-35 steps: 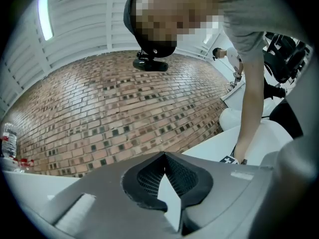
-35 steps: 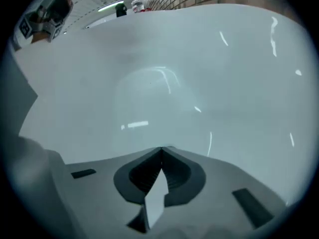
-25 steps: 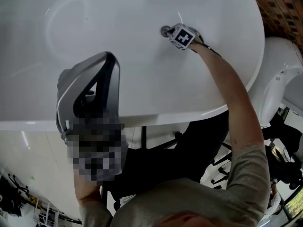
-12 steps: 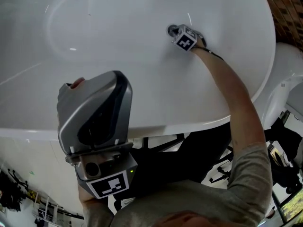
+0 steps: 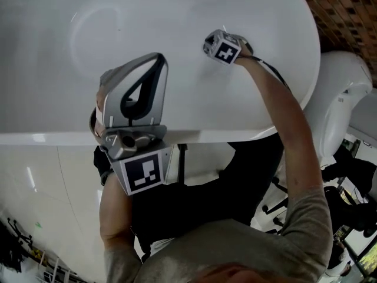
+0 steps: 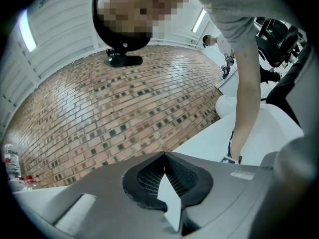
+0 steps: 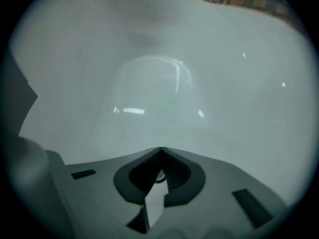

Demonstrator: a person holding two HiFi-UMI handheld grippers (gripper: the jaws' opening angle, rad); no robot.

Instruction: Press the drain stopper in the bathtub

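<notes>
The white bathtub [image 5: 177, 5] fills the upper part of the head view. My right gripper [image 5: 208, 42] reaches down to the tub floor at arm's length, with its marker cube [image 5: 225, 50] facing up. Its jaws are shut [image 7: 160, 150], tips against the white tub surface. Through the gap behind the tips shows a small shiny round bit, seemingly the drain stopper [image 7: 159, 177]; the head view hides it under the gripper. My left gripper [image 5: 155, 60] hovers over the near tub rim, shut on nothing. In the left gripper view its tips [image 6: 164, 154] point at a brick wall.
The tub's near rim [image 5: 235, 135] runs across the head view. A white rounded fixture [image 5: 344, 93] stands to the right of the tub, with a brick wall [image 5: 347, 10] behind. Black chair legs [image 5: 277, 208] and clutter lie at lower right.
The left gripper has risen, shifted right and turned, so its marker now faces the head camera. The right gripper has stayed at the same spot on the tub floor.
</notes>
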